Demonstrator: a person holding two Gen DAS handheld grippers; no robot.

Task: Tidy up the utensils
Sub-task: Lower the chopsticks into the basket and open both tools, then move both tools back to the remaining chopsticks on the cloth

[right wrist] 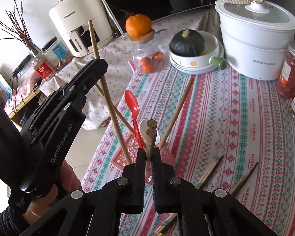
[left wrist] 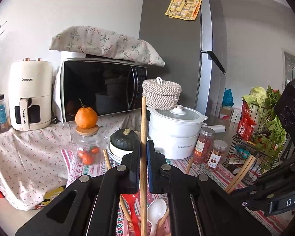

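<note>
The right gripper [right wrist: 149,153] is clamping a pair of dark chopsticks [right wrist: 150,135] on end, directly over the pink utensil holder [right wrist: 127,147] at the table's near-left edge. The left gripper [left wrist: 143,147] is pinching one long wooden chopstick [left wrist: 143,129] upright over that holder, where a red spoon [right wrist: 133,106] is already standing.

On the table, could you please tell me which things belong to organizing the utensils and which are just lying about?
Job: pink holder, red spoon, white spoon, light chopstick, dark chopsticks, loose chopsticks.
Lying about: pumpkin, orange, steamer pot, microwave.
</note>
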